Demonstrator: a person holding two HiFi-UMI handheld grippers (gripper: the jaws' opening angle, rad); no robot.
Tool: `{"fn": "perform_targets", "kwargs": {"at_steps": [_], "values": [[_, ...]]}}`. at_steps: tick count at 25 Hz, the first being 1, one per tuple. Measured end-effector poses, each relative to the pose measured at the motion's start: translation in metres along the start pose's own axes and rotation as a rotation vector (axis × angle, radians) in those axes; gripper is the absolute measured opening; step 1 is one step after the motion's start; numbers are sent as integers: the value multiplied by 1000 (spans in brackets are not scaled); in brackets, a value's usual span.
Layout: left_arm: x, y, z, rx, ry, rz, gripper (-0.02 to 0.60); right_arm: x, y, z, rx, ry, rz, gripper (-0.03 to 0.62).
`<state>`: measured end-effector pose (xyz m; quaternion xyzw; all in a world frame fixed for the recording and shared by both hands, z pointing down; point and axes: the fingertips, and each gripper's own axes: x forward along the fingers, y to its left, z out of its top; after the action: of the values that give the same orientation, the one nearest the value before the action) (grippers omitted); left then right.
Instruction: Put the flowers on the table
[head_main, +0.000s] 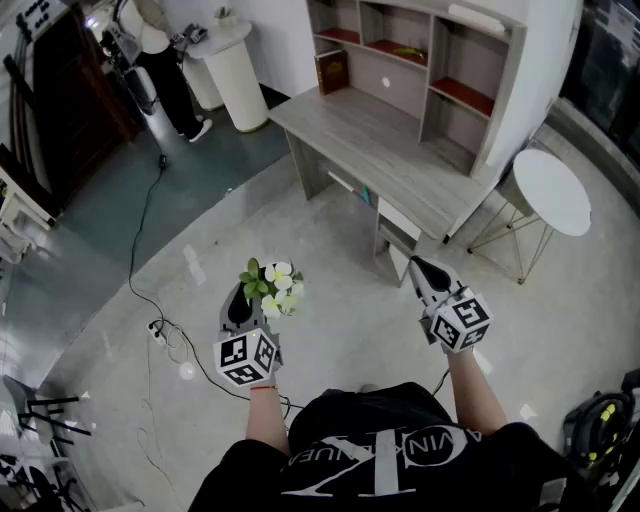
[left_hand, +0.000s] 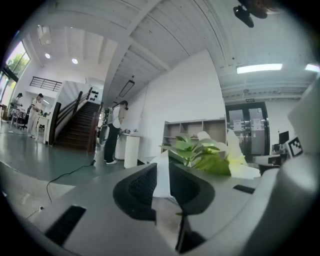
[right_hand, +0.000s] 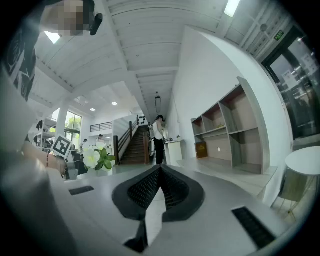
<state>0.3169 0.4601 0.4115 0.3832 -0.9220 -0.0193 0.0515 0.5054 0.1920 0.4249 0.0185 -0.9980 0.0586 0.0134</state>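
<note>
Our left gripper (head_main: 243, 300) clamps the flowers (head_main: 272, 287) by their white base; our right gripper (head_main: 418, 268) has its jaws together, empty, well apart from the table (head_main: 380, 150)

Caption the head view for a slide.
Person's left hand-held gripper clamps white flowers, right hand-held gripper shut and empty, both short of the grey desk ahead.

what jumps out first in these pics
The white flowers with green leaves draw the eye first, clamped in the left tongs low in the head view, left of middle. Next come the right tongs, shut and empty, and the long grey desk ahead of both.
</note>
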Motion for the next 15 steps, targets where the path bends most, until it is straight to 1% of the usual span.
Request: {"fn": "perform_targets", "kwargs": {"at_steps": [4,8,11,15], "values": [[1,-7,-1,-21,0,-2,74,-4,-5,-1,1,4,4,11],[-3,-8,-3,-11,19,2,74,-6,-8,-6,17,7,2,11],[-4,0,-5,-16,32,19,74,0,-9,-9,33,9,-9,11],[1,13,-17,-40,57,44,72,7,-10,-21,49,29,-16,11]]}}
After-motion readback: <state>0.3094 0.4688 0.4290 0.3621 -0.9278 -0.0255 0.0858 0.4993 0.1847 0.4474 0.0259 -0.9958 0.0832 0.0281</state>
